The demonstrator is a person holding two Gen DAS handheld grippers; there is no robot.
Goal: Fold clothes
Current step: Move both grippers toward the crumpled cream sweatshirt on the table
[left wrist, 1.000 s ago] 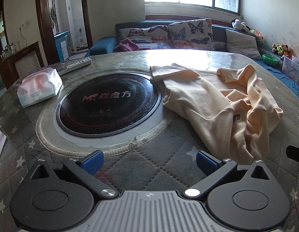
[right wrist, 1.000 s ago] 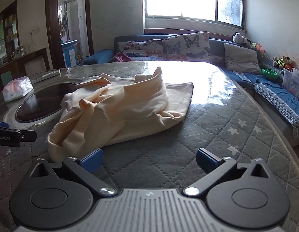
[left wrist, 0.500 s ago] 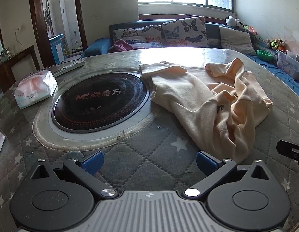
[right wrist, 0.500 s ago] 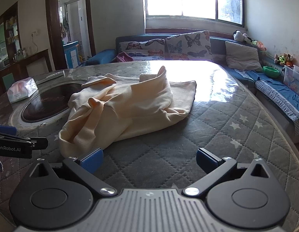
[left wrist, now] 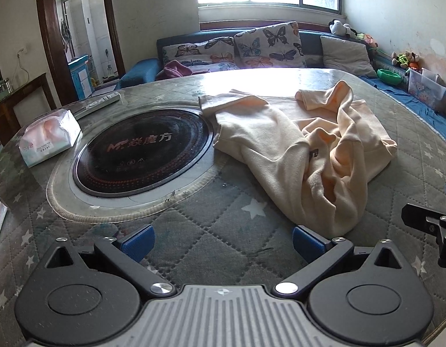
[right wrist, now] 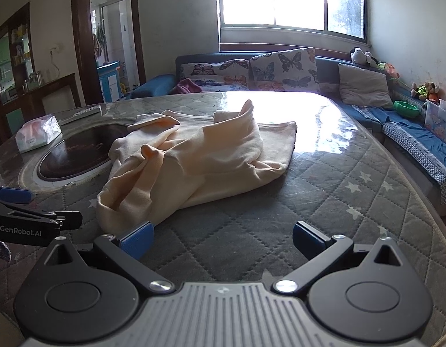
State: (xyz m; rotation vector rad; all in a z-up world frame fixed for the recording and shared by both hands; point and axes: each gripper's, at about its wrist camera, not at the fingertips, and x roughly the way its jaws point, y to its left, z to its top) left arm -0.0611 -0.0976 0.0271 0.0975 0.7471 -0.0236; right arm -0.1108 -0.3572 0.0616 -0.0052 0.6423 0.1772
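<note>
**Approach to the crumpled garment**

The left gripper and right gripper had been brought nearer over the last second, jaws spread and empty. The cream sweatshirt lay bunched at centre right of the quilted table, beside the inset cooktop. No fold was judged begun.

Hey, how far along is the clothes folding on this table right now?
Nothing looks done: the peach garment lies crumpled on the quilted table, one edge beside the round cooktop. In hand: nothing. The left gripper and right gripper are both open, just short of the garment's near edge. Left: grasping, spreading it flat, and every fold.
</note>
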